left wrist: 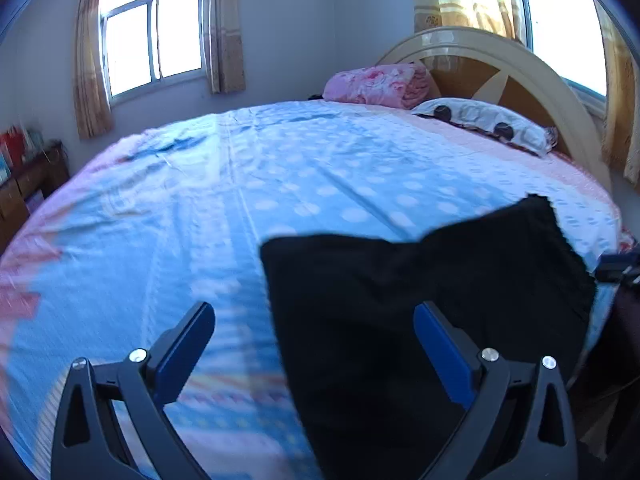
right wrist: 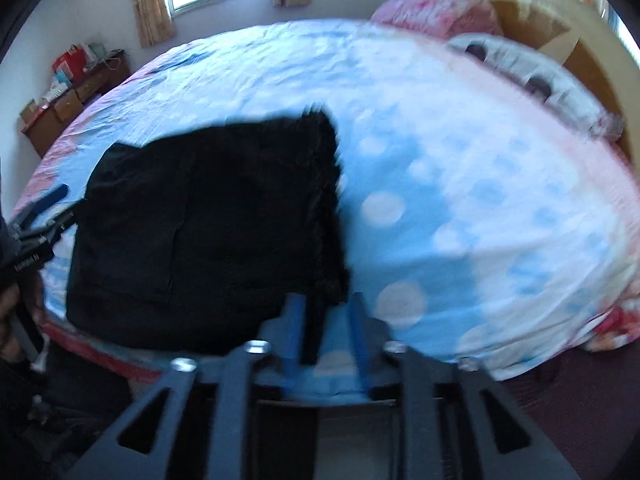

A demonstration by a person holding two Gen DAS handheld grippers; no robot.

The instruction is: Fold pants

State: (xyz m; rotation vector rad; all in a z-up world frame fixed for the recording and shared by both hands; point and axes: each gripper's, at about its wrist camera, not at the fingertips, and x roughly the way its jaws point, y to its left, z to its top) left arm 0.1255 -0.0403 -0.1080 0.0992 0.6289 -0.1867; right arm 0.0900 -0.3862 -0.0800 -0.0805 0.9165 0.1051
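The black pants [right wrist: 208, 224] lie folded in a flat pile on the bed [left wrist: 320, 168], close to its near edge. The left hand-held gripper [left wrist: 314, 344] is wide open above the pile's left side and holds nothing. The right hand-held gripper [right wrist: 326, 332] has its jaws partly apart, with the pile's right corner between them; it is too blurry to tell if they pinch it. Much blue dotted sheet lies bare beyond. A pink quilt [left wrist: 376, 84] and a pillow [left wrist: 484, 122] sit by the headboard [left wrist: 520, 68].

Bed [left wrist: 280, 168] under a blue dotted sheet, bearing folded black pants [left wrist: 400, 300], pink quilt [left wrist: 376, 84], spotted pillow [left wrist: 484, 120].
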